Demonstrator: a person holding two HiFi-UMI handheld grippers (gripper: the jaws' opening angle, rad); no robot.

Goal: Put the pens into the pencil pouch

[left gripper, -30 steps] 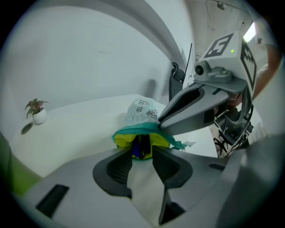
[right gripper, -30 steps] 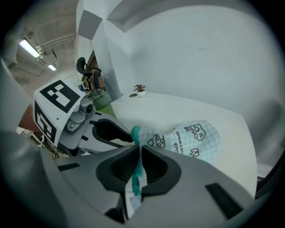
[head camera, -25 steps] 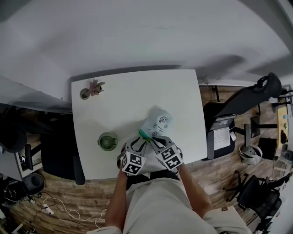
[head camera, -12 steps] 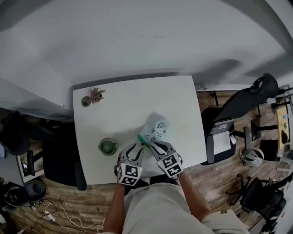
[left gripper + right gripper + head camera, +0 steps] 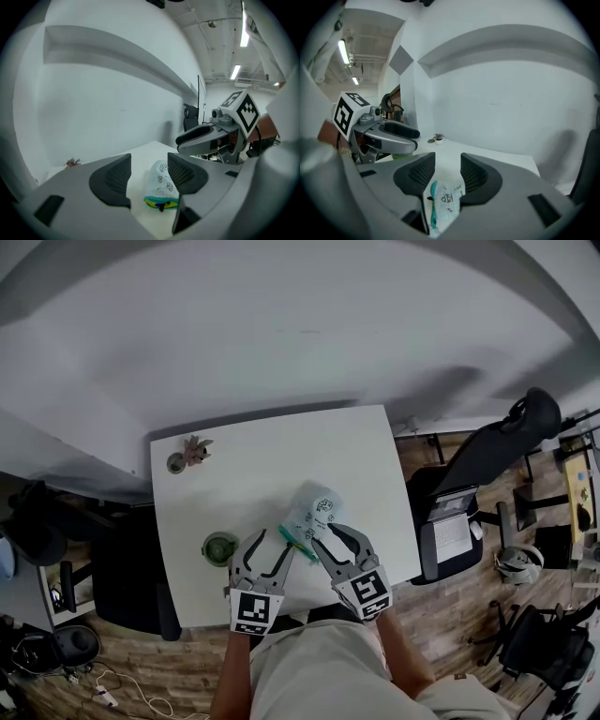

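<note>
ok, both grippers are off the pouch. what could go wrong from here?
1. The left gripper and right gripper have just been opening, nothing between the jaws; the pouch lies loose on the table, so a low pass could shove it.
2. Its zip end faces the person and I can't tell whether it's fully shut; contents might slide out if it's tipped.
3. The green cup stands close by the left gripper and could be knocked.

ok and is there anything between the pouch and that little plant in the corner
Nothing. The stretch of white table between the pencil pouch and the small potted plant is bare, as the head view shows.
</note>
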